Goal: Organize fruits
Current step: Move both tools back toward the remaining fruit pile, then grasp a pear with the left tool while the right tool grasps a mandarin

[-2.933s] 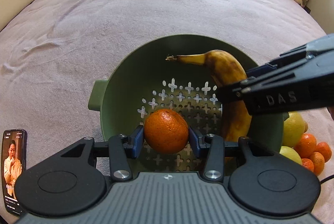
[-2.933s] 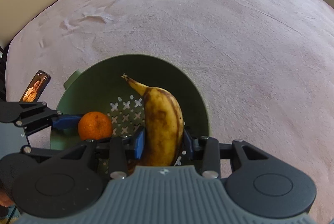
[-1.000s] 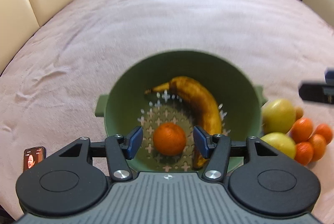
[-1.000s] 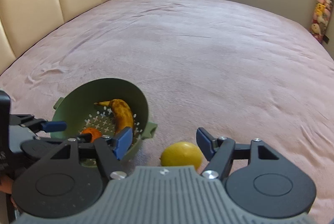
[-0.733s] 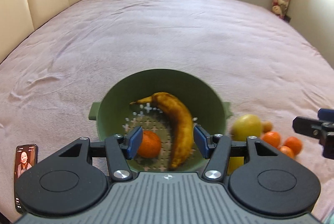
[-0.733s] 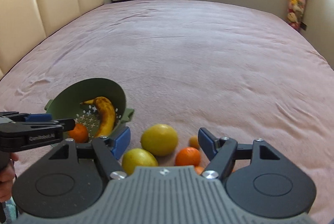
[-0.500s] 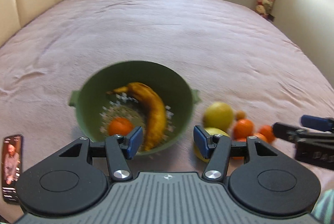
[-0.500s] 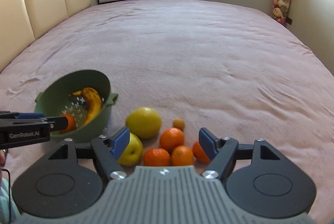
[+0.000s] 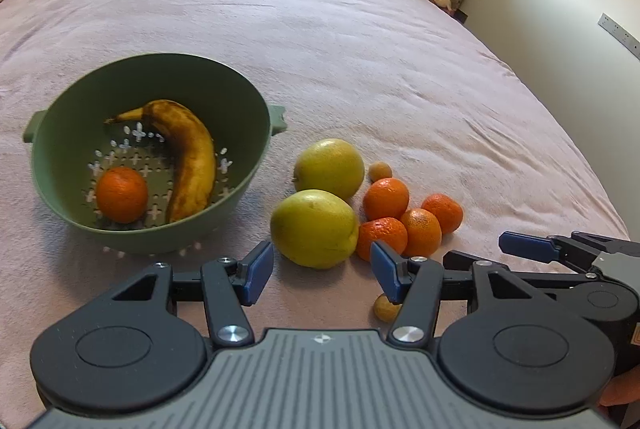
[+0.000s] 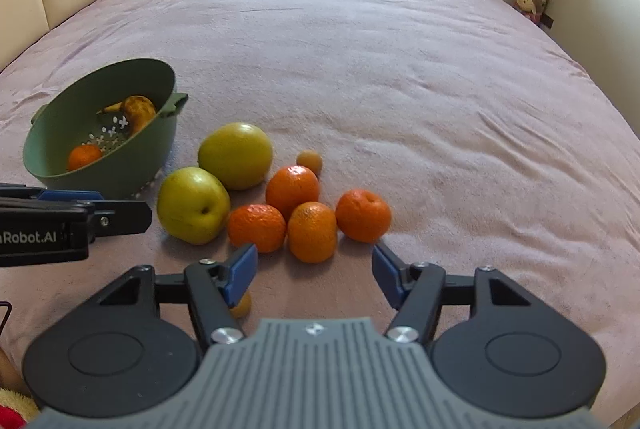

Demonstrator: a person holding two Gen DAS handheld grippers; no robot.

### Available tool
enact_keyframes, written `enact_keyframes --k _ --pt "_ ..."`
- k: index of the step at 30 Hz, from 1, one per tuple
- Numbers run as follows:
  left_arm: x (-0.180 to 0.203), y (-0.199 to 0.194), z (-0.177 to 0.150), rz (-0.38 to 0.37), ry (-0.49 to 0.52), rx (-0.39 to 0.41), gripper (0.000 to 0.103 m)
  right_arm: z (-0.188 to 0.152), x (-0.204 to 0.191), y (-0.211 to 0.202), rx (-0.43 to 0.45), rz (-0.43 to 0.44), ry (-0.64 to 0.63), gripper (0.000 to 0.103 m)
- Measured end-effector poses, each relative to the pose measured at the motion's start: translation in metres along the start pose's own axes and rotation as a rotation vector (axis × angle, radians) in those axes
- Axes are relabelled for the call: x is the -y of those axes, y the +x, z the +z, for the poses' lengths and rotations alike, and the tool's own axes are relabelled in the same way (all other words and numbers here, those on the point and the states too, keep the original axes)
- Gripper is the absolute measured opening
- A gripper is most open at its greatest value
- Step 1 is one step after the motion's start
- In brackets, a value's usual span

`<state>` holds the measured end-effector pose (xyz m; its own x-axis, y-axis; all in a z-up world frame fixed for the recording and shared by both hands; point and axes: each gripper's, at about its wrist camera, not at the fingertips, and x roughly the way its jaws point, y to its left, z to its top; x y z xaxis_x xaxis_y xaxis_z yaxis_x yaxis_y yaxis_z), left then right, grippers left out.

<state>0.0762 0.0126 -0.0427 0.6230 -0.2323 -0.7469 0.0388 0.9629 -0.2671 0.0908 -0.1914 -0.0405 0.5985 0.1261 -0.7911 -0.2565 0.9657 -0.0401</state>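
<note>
With a banana (image 9: pixel 188 157) and one mandarin (image 9: pixel 122 193) already lying in the green colander (image 9: pixel 240 101), both empty hand-held grippers turn to the fruit heaped on the bed (image 9: pixel 360 41) just beside it. The left hand-held gripper (image 9: pixel 322 275) hangs released before the nearer apple (image 9: pixel 314 227); the right hand-held gripper (image 10: pixel 312 271), its jaws just narrowing on nothing, faces the mandarin cluster (image 10: pixel 311 231). Each next needs to straddle one fruit and clamp squarely, since round fruit may roll.

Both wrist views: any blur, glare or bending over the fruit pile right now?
Left wrist: sharp; bed edge bows from fisheye; soft daylight, faint shadow under the green colander. Right wrist: sharp too; small highlights on the oranges; headboard panels curve; no blown-out glare on fruit.
</note>
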Motion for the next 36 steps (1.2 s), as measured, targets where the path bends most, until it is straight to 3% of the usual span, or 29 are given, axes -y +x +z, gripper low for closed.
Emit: enact_keyframes --k 8,19,24,36 --pt "-0.005 0.019 0.003 -0.015 -0.090 -0.009 0.069 0.003 0.013 0.019 -0.032 0.015 0.080 0.057" --pt "-0.011 0.047 0.010 0.040 -0.246 -0.016 0.074 0.010 0.034 0.037 -0.017 0.017 0.218 0.055" --pt "-0.010 0.055 0.010 0.054 -0.281 -0.026 0.074 0.008 0.040 0.048 -0.054 0.077 0.308 0.046" --pt "-0.011 0.069 0.011 0.054 -0.287 -0.038 0.081 0.002 0.049 0.070 -0.091 0.198 0.471 0.046"
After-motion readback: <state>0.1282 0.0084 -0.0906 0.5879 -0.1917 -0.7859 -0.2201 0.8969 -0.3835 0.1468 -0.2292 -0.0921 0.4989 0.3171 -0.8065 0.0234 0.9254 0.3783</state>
